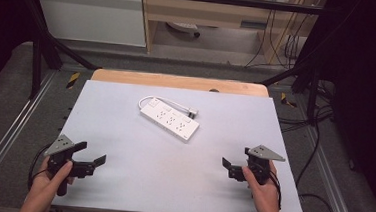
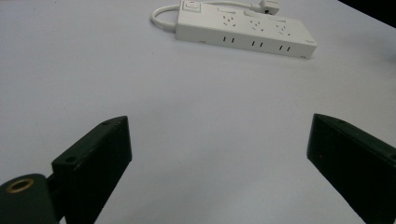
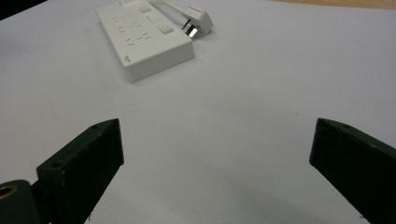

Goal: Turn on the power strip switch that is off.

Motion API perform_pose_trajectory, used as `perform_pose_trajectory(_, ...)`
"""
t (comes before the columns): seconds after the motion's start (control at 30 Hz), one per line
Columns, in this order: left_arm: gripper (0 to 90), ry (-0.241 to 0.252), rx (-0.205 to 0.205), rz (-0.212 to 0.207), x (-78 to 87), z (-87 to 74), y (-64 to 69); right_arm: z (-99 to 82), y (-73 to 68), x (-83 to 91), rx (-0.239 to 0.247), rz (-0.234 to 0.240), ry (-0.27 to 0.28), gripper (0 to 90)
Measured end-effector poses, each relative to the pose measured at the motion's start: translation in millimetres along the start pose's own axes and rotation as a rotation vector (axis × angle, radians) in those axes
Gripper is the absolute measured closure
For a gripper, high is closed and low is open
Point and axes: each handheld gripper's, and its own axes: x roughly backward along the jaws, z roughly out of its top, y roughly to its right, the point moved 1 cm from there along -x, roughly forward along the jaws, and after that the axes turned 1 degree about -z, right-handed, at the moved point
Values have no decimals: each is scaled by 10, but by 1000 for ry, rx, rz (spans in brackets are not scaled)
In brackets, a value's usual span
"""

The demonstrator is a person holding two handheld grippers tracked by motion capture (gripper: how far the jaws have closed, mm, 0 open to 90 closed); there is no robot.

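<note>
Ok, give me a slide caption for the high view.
Both open grippers, left gripper and right gripper, rest near the table edge; white power strip lies untouched ahead.

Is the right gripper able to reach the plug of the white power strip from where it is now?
Probably yes. The right gripper is open, and only bare table lies between it and the plug, which rests beside the power strip, with nothing on top.

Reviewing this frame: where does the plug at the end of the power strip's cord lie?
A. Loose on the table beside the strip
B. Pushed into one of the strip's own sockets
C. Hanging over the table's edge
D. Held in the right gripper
A: the plug lies on the table just beside the power strip, its prongs bare, with both grippers far from it.
</note>
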Motion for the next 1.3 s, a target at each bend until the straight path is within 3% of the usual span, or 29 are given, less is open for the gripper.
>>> perform_pose_trajectory(0.67,68,-10,11,5,2,-13,-35,353,-48,-49,56,14,17,31)
perform_pose_trajectory(0.8,74,-8,20,10,7,-14,-38,488,-58,-49,54,25,37,29)
perform_pose_trajectory(1.3,73,-20,14,10,-5,-22,-35,712,-74,-111,40,29,90,28)
